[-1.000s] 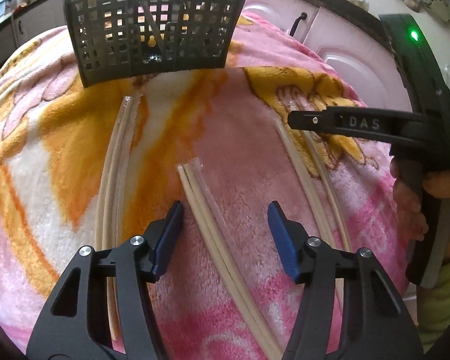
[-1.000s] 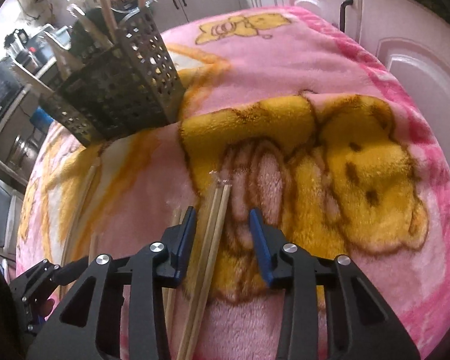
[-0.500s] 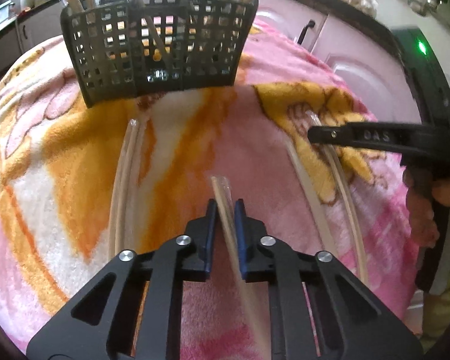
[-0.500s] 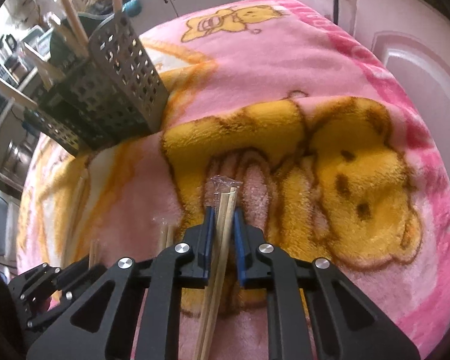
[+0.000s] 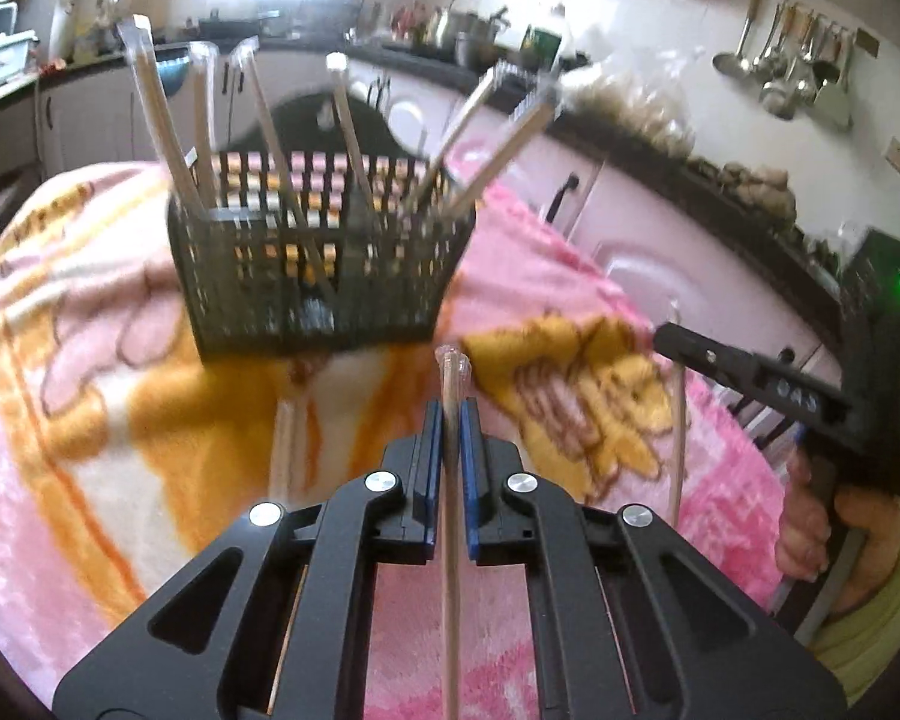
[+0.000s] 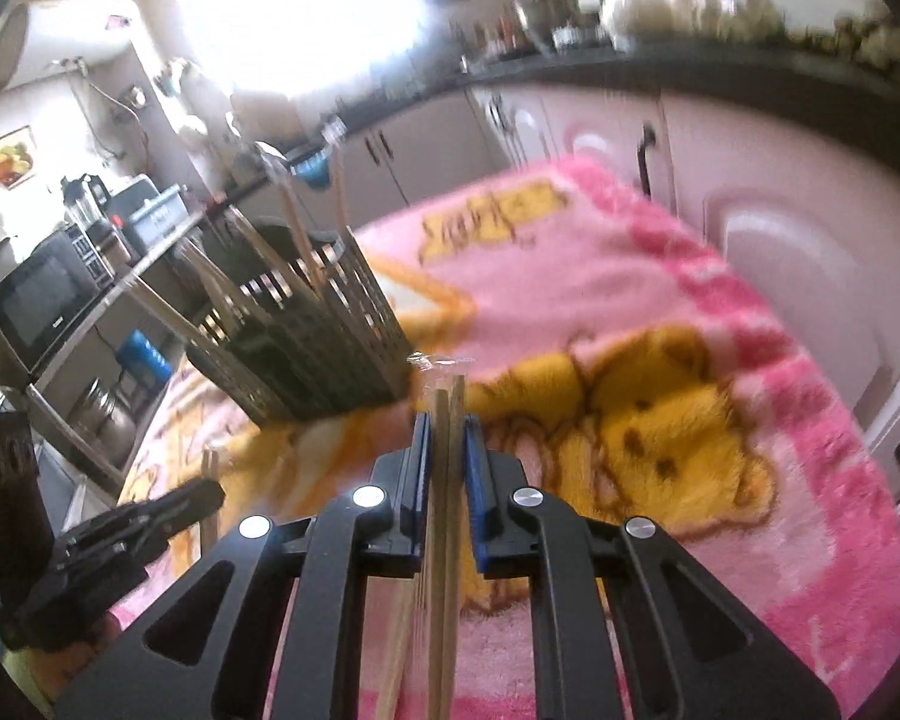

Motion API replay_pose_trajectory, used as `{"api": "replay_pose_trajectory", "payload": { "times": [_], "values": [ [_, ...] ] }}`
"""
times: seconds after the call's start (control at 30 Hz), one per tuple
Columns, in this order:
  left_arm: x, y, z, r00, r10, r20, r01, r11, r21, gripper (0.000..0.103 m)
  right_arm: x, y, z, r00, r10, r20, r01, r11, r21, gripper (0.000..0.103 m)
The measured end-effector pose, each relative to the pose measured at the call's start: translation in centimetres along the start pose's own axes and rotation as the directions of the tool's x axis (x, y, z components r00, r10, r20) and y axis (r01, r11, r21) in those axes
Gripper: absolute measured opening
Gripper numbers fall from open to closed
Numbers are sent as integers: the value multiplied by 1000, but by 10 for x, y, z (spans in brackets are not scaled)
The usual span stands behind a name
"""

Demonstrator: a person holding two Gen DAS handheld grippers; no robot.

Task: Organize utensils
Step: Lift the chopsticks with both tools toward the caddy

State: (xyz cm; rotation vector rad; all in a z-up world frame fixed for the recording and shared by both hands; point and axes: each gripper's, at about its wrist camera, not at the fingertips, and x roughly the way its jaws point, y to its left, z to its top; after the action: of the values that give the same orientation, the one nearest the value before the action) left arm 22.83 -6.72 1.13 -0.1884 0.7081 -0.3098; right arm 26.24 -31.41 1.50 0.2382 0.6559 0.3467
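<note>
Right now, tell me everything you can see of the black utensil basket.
The black utensil basket is a rectangular holder that looks like dark plastic, its walls a grid of small square holes. It stands upright on the pink and yellow blanket, ahead of both grippers and touched by neither. About six wrapped chopstick pairs stand in it, leaning outward in different directions, tips above the rim. The right wrist view shows its corner and the same perforated sides. Its inner dividers are unclear.

Fluffy cloth blanket (image 5: 120, 420); matt, seemingly plastic basket (image 5: 324, 276).
</note>
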Motion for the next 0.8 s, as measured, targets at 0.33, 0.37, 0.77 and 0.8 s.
{"api": "replay_pose_trajectory", "payload": {
  "times": [0.33, 0.37, 0.77, 0.8],
  "values": [
    [-32, 12, 29, 993, -11, 118, 14, 1000, -25, 1, -39, 31, 12, 982, 0, 187, 18, 995, -95, 11],
    [-36, 13, 32, 991, -13, 132, 16, 1000, -25, 1, -42, 34, 16, 978, 2, 207, 20, 995, -103, 11],
    [-61, 18, 80, 969, -15, 248, 19, 1000, -15, 1, -49, 66, 48, 950, 45, 308, -3, 991, -134, 11],
    [-63, 20, 85, 966, -11, 259, 16, 1000, -17, 1, -48, 68, 51, 950, 49, 309, -7, 991, -136, 11]
  ]
}}
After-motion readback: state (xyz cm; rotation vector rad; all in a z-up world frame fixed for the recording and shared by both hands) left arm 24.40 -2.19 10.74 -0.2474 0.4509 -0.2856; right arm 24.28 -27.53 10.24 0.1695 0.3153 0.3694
